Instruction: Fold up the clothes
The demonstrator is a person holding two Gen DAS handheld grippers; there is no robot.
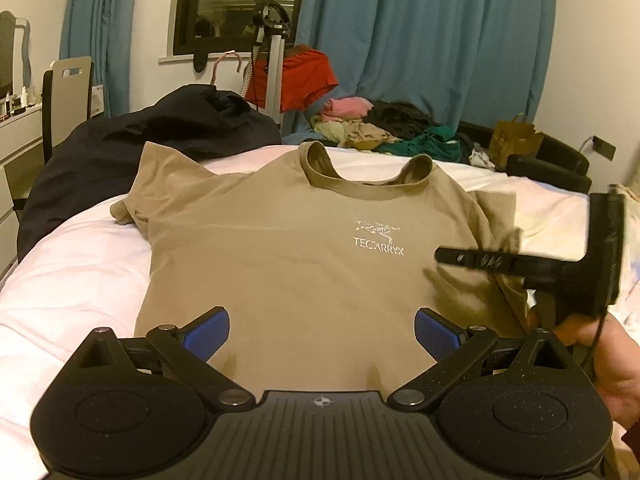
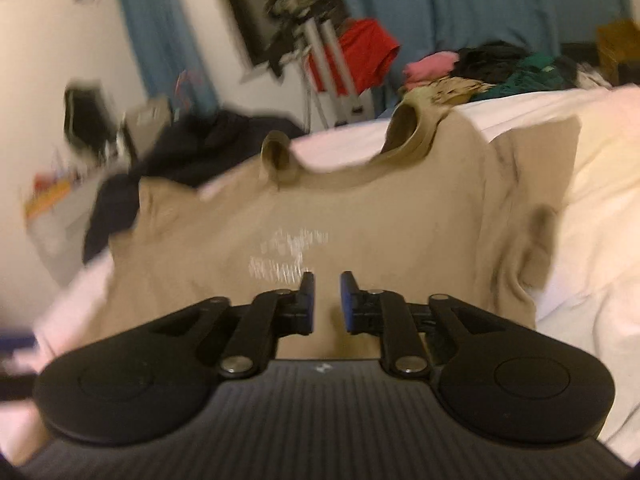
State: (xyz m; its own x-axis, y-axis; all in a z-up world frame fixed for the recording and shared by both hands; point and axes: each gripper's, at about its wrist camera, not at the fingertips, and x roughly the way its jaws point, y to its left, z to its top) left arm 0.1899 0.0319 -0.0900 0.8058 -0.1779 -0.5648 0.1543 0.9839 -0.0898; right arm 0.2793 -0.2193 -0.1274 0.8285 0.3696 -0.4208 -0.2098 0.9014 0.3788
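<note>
A tan T-shirt [image 1: 280,260] with a white chest logo lies face up on the white bed [image 1: 72,280], collar at the far end. Its right sleeve is bunched. My left gripper [image 1: 322,332] hovers over the shirt's lower part, blue pads spread wide and open, holding nothing. My right gripper [image 1: 442,257] reaches in from the right above the shirt's right chest, held by a hand [image 1: 612,360]. The right wrist view is blurred. There the right gripper [image 2: 327,300] hangs over the T-shirt [image 2: 380,220] near the logo, its fingers a narrow gap apart with nothing between them.
A dark navy garment [image 1: 160,132] is heaped at the bed's far left. Beyond the bed's far edge sits a pile of mixed clothes [image 1: 380,128], with a red garment [image 1: 308,76] draped on a stand. Blue curtains [image 1: 420,40] hang behind. A chair [image 1: 68,92] stands at left.
</note>
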